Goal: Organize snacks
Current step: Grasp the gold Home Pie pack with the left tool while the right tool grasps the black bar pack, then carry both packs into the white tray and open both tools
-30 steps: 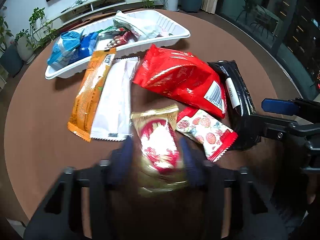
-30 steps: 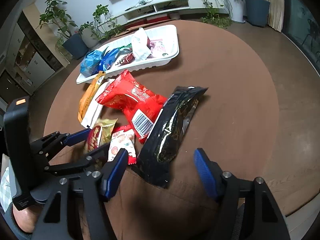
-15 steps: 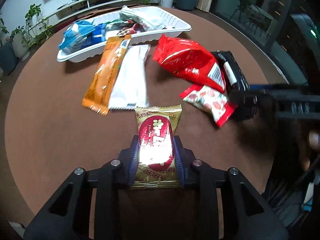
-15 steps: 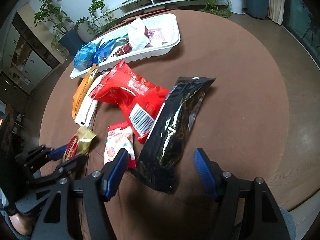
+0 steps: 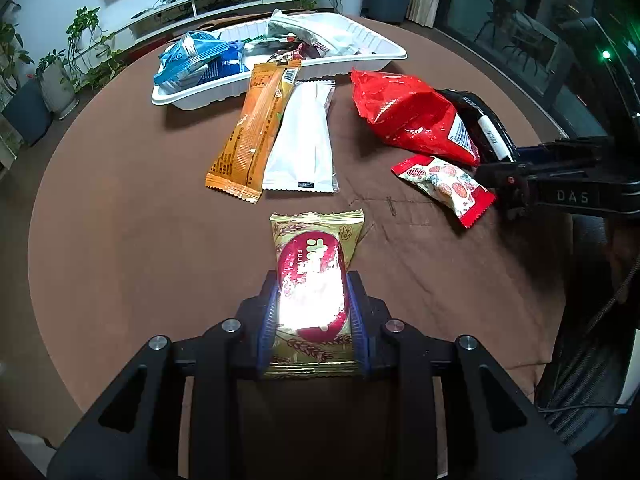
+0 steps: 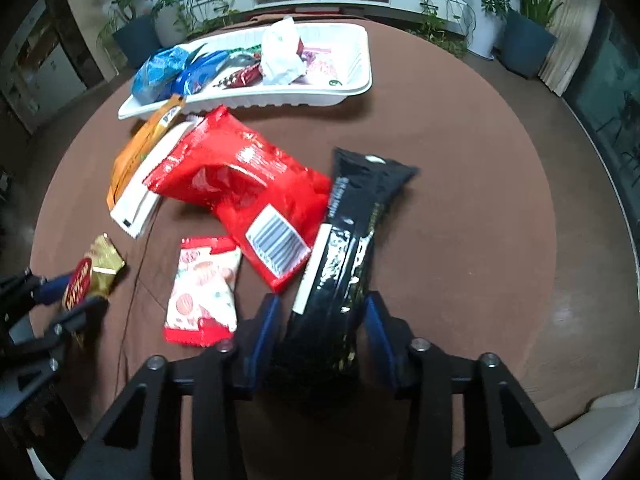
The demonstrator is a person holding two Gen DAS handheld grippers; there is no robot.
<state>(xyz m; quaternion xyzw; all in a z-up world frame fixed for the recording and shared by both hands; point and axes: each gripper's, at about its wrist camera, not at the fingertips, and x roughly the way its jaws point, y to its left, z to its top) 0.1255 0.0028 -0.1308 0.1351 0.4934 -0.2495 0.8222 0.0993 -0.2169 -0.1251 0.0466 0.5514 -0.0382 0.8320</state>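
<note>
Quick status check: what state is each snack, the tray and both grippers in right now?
Left gripper: shut on gold snack.
Right gripper: jaws just closing around black packet.
White tray: partly filled.
Red bag: lying crumpled on table.
Orange bar, white packet: flat, side by side.

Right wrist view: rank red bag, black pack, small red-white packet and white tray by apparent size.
1. White tray, though it lies farthest off, so truly larger still.
2-3. Red bag and black pack: alike; the pack is nearer the camera, so unsure.
4. Small red-white packet.
</note>
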